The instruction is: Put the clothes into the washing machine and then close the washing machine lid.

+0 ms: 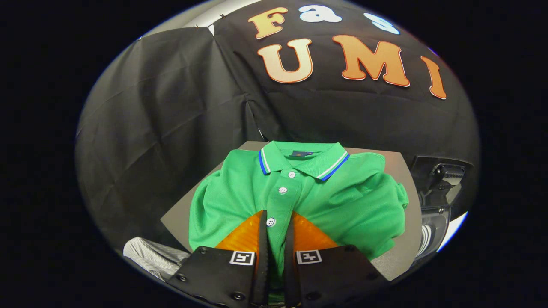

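Note:
A green polo shirt [342,201] with a blue-and-white striped collar lies folded on a grey tabletop [396,164]. My gripper [276,226] is down on the shirt's button placket, its two fingers close together with a narrow strip of green fabric pinched between them, just below the second white button. The collar lies beyond the fingertips. To the right of the table stands a dark machine part [441,184], partly seen, that may be the washing machine.
Black cloth walls enclose the booth behind and to the left of the table. A pale ribbed object [150,256] lies low on the left, beside the table's near corner. The table's bare grey surface shows around the shirt's edges.

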Demonstrator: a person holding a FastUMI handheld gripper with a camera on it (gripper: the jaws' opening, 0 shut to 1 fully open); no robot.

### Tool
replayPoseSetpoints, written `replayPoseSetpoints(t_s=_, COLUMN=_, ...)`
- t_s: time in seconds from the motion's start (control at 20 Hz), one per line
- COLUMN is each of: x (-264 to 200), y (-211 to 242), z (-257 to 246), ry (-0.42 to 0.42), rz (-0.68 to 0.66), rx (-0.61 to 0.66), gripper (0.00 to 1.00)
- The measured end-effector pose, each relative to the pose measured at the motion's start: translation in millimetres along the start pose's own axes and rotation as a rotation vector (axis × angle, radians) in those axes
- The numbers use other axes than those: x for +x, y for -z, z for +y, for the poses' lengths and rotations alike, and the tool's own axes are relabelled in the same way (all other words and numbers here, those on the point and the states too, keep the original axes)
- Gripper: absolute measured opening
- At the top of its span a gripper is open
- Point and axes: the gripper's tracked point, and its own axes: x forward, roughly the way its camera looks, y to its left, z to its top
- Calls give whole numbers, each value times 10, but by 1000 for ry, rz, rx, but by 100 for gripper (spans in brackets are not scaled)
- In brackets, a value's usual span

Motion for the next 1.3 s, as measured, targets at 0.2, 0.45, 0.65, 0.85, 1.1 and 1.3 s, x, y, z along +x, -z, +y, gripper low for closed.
replayPoseSetpoints(t_s=0.2, x=-105, y=-26, z=-47, ry=1, rz=18, rx=30, gripper=8)
replayPoseSetpoints(t_s=0.45, x=-562, y=-345, z=-168, ry=1, rz=-50, rx=8, gripper=8)
replayPoseSetpoints(t_s=0.65, x=-907, y=-796, z=-416, ry=6, rz=-132, rx=10, gripper=8)
replayPoseSetpoints(t_s=0.85, x=-1197, y=-1094, z=-817, ry=41, rz=-201, rx=32, gripper=8)
replayPoseSetpoints(t_s=1.1, x=-1537, y=-1271, z=-1505, ry=130, rz=-260, rx=57, gripper=8)
replayPoseSetpoints(t_s=1.3, x=-1799, y=-1300, z=-2087, ry=192, rz=-288, rx=95, gripper=8)
